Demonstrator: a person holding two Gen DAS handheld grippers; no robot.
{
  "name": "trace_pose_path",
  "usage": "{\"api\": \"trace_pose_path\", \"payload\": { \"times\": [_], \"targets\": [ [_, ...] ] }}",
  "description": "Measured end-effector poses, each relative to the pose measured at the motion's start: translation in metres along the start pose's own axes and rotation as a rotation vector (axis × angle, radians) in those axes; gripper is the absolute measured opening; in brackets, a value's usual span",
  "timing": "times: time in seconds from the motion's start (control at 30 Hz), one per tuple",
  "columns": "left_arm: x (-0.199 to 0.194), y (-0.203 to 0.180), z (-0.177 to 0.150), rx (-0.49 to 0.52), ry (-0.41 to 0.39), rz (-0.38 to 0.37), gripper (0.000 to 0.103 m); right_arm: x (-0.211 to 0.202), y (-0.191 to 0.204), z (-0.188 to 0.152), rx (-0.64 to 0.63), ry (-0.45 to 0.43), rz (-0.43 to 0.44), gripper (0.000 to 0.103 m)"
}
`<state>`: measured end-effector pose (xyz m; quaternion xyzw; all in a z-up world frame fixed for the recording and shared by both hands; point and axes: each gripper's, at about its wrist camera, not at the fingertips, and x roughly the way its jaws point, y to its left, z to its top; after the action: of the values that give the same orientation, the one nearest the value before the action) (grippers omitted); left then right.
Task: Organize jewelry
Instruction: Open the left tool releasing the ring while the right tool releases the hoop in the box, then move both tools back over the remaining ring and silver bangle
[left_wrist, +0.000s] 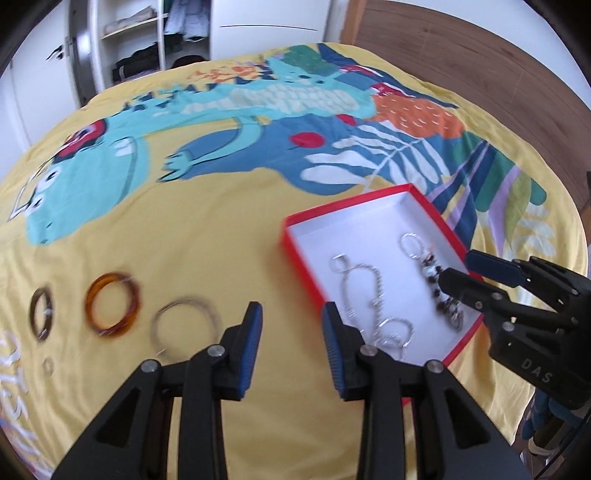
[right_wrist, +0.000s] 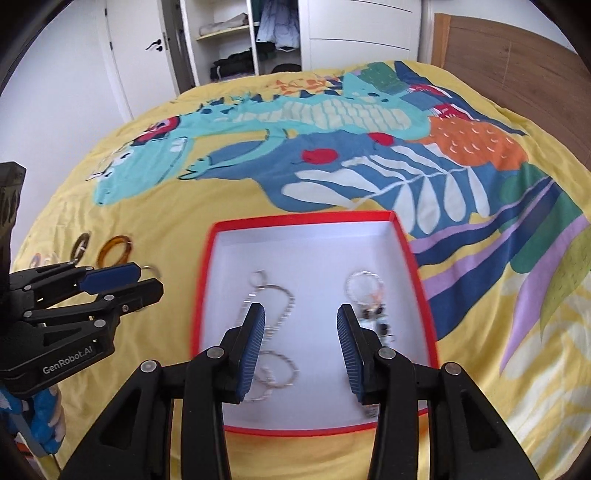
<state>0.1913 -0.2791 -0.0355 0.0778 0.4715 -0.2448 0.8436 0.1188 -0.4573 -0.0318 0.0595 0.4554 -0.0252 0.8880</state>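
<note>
Left gripper (left_wrist: 291, 343) held apart and empty above the bedspread (left_wrist: 207, 229), just left of the red box (left_wrist: 295, 243), likely freed for the loose pieces. Right gripper (right_wrist: 301, 343) likewise apart, clamped on nothing, poised over the box's near half. Inside on the white floor: a silver chain with rings (right_wrist: 273, 325) at left, a dark beaded piece on a ring (right_wrist: 369, 295) at right. Still outside, far left on the bed: amber bangle (left_wrist: 112, 309), thin silver hoop (left_wrist: 184, 328), dark ring (left_wrist: 41, 314), probably next for boxing.
</note>
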Motion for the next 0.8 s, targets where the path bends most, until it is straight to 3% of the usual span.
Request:
{"api": "trace_pose_path", "payload": {
  "times": [0.37, 0.47, 0.7, 0.8],
  "targets": [
    [-0.055, 0.106, -0.049, -0.143, -0.011, 0.114, 0.032, -0.019, 0.099, 0.005, -0.052, -0.014, 0.100, 0.042],
    [-0.071, 0.140, -0.070, -0.188, -0.017, 0.158, 0.048, -0.016, 0.123, 0.005, -0.064, -0.003, 0.126, 0.043],
    [-0.087, 0.213, -0.114, -0.293, -0.003, 0.245, 0.051, 0.009, 0.177, 0.002, -0.103, 0.036, 0.158, 0.049],
    [-0.083, 0.239, -0.125, -0.344, 0.015, 0.268, 0.051, 0.024, 0.191, 0.002, -0.122, 0.048, 0.158, 0.061]
  ]
}}
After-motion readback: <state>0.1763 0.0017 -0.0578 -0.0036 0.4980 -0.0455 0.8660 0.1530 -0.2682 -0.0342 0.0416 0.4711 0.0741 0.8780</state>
